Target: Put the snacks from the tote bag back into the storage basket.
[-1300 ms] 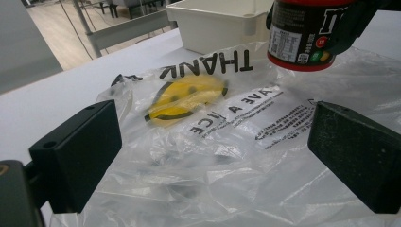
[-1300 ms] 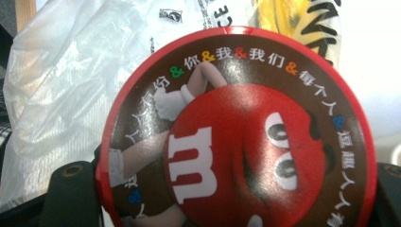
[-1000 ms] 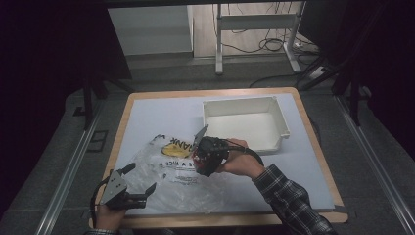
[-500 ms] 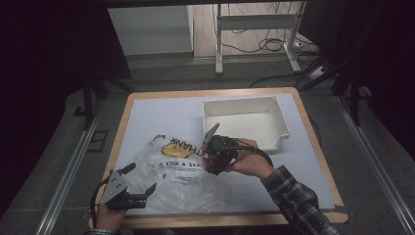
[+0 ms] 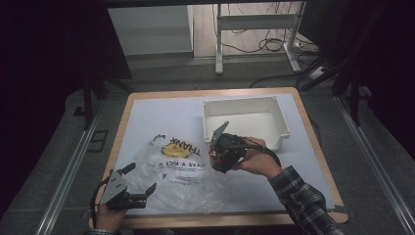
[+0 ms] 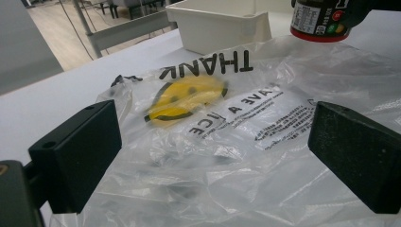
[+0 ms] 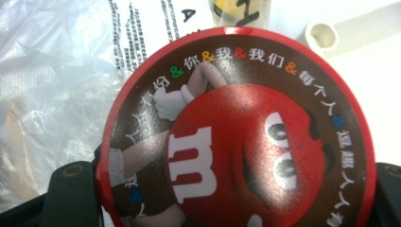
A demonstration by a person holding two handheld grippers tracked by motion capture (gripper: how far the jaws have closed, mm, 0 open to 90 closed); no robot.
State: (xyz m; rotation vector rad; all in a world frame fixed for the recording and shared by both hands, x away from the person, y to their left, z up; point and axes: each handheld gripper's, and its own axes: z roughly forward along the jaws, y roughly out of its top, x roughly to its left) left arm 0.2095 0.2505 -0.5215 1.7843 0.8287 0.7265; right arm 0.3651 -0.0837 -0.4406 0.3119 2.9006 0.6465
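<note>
Your right gripper clamps a red-lidded candy tub, held above the plastic bag's right edge, near the white bin; its body is mostly hidden. Your left gripper is released, jaws astride the bag's near-left corner on the counter.

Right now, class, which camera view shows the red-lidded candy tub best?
The right gripper view: the candy tub sits large between the jaws, its red lid and printed character plain. The left gripper view catches its lower labelled edge above the plastic bag. The high view shows a small dark shape in the right gripper.
</note>
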